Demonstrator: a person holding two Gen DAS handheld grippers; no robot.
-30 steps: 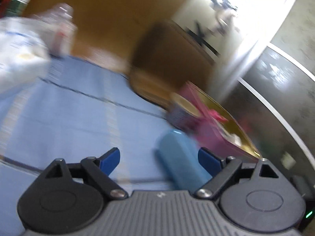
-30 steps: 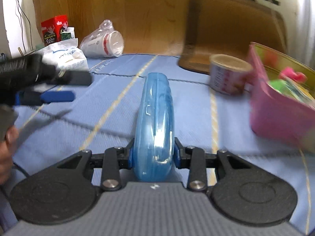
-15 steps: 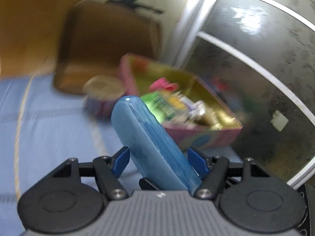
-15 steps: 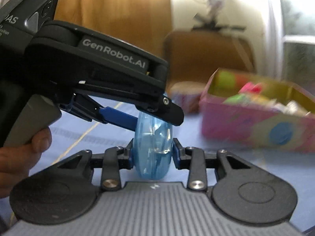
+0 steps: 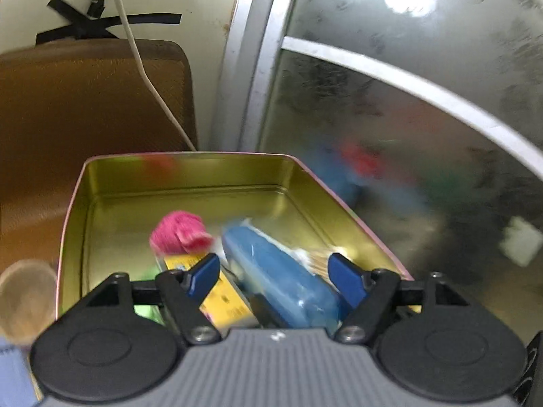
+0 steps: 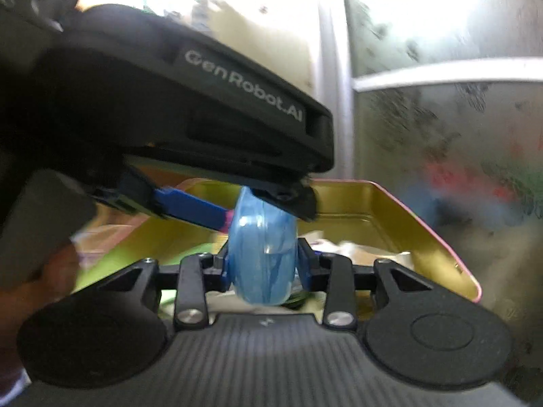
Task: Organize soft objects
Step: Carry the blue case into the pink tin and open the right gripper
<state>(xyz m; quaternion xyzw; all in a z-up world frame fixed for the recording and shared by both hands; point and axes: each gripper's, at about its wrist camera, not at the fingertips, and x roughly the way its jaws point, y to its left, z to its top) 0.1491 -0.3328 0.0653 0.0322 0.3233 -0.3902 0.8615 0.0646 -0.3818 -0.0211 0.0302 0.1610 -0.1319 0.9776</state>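
Now over gold tin (image 5: pixel 73 224), not blue table. Right gripper (image 6: pixel 266 264) fingers squeezing soft blue pouch (image 6: pixel 261 244). Left gripper (image 5: pixel 269 273) fingers wide apart, holding nothing. Ready to drop in.

A blue cloth-covered surface (image 5: pixel 12 376) showed at the lower left, with a round container (image 5: pixel 25 300) beside a gold-lined tin (image 5: pixel 73 217).
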